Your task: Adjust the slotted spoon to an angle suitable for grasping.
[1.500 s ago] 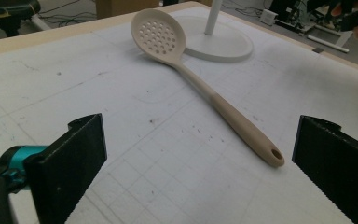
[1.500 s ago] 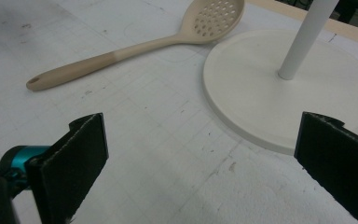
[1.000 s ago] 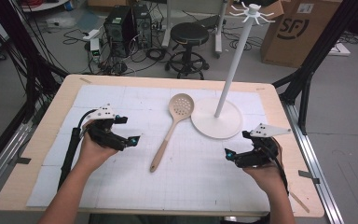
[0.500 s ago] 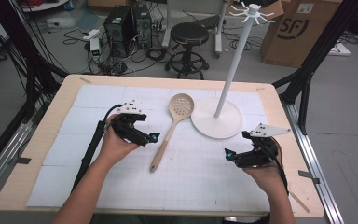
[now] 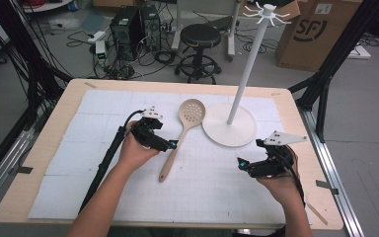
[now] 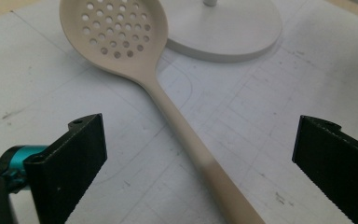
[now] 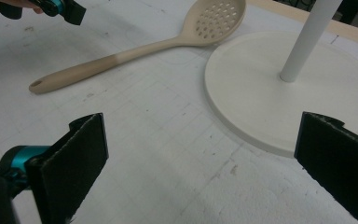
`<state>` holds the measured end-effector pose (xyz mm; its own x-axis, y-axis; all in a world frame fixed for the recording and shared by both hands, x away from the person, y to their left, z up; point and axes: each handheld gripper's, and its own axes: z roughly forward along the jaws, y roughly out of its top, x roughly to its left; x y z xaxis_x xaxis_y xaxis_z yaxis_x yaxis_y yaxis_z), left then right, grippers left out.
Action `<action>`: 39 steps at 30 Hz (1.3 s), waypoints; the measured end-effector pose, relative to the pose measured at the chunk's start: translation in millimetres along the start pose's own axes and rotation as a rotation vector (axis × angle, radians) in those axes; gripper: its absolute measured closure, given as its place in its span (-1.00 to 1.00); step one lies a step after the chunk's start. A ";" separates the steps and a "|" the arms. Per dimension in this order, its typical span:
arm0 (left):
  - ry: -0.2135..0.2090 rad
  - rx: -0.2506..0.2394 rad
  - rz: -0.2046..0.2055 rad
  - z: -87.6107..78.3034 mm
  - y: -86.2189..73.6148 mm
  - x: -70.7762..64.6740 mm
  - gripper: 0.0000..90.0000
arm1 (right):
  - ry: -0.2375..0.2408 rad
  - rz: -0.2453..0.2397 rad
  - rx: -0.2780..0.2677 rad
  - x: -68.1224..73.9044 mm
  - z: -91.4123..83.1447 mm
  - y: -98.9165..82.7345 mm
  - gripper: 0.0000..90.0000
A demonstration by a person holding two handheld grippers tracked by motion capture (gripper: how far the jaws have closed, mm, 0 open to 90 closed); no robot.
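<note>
Beside the slotted spoon [image 5: 182, 133], left gripper [image 5: 170, 145] moved closer, fingers apart

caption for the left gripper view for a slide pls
Left gripper with jaws open wide either side of the beige perforated spoon's handle, near the round white stand base.

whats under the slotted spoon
The slotted spoon lies flat on the white gridded mat; its printed lines run under the handle. Nothing else shows beneath it, though the strip right under the spoon is covered.
</note>
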<state>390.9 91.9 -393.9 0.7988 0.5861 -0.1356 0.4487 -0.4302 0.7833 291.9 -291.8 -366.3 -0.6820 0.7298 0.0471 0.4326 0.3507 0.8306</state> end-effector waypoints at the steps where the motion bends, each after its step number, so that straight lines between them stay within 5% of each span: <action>1: 0.001 0.012 0.006 1.9 -0.3 -0.3 -0.92 | -0.001 0.000 0.002 0.1 0.4 0.0 -0.97; 11: 0.035 0.094 0.009 26.1 -5.2 -3.6 -0.90 | -0.003 0.002 0.003 0.7 0.8 0.2 -0.97; 23: 0.048 0.121 -0.017 42.9 -4.4 -8.6 -0.41 | -0.002 0.005 -0.005 -1.9 -1.7 -0.3 -0.97; 33: 0.069 0.168 0.002 51.0 -7.9 -12.3 -0.08 | -0.003 0.004 -0.007 -2.1 -1.8 0.2 -0.97; 37: 0.139 0.198 0.034 54.1 -9.6 -18.2 0.12 | -0.005 0.007 -0.002 -1.3 -2.0 -0.7 -0.97; 39: 0.132 0.199 0.029 53.8 -9.4 -21.4 0.23 | -0.007 0.005 0.001 -1.4 -1.3 -0.9 -0.97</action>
<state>391.2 46.5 -430.9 0.7590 0.6507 -0.0235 0.5068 -0.5677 0.6488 291.7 -294.0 -366.4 -0.6761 0.7353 0.0471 0.4365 0.3482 0.8296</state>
